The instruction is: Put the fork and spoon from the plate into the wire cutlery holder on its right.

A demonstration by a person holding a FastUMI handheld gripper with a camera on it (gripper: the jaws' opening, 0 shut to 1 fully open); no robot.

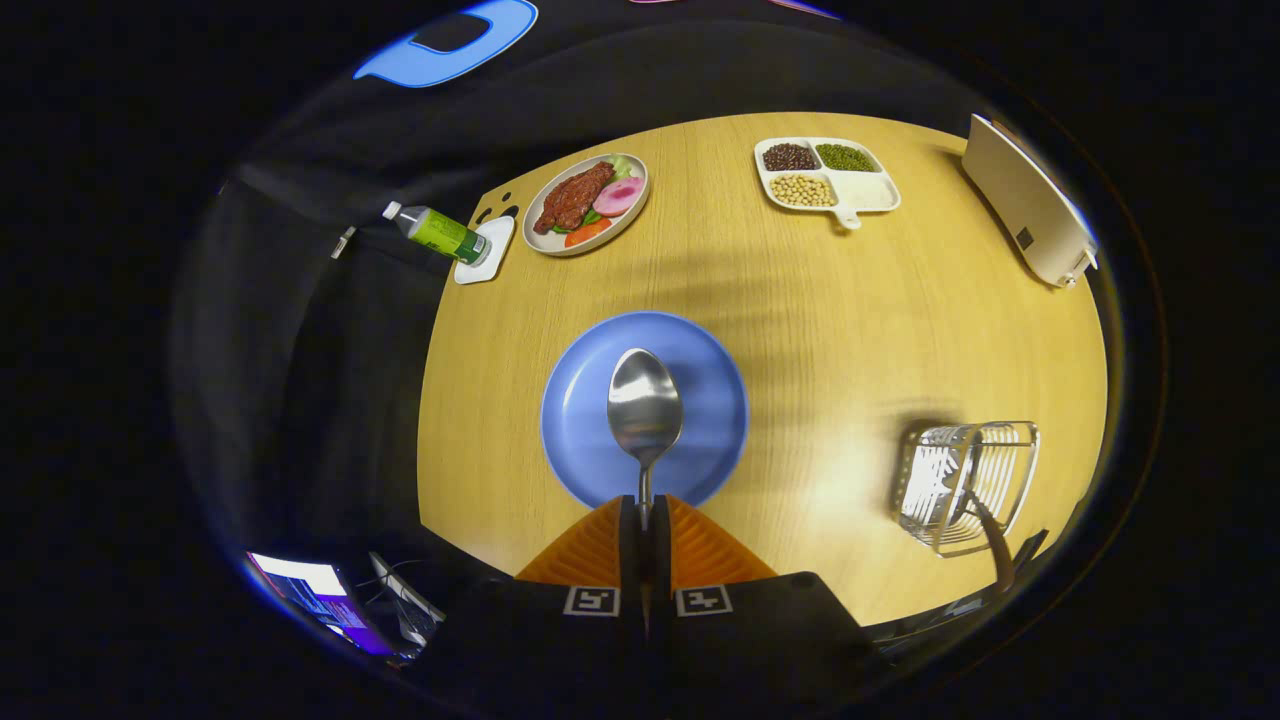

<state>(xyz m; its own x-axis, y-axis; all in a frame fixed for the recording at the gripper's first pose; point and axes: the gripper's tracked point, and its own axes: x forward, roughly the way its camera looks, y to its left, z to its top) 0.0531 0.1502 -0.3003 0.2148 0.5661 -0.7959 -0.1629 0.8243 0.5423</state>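
Observation:
My gripper (645, 515) is shut on the handle of a steel spoon (645, 405), both orange fingers (600, 550) pressing on it. The spoon's bowl sticks out ahead of the fingers, held high above the blue plate (580, 440), which lies bare on the wooden table. To the right of the plate stands the wire cutlery holder (965, 480). A dark handle (990, 530) leans out of it toward me, likely the fork's; its head is hidden inside the wires.
At the table's far side sit a plate of food (587, 203), a green bottle (440, 232) lying on a white coaster, a divided tray of beans (826, 178) and a white appliance (1030, 210) at the far right. Bare wood (820, 330) spreads between plate and holder.

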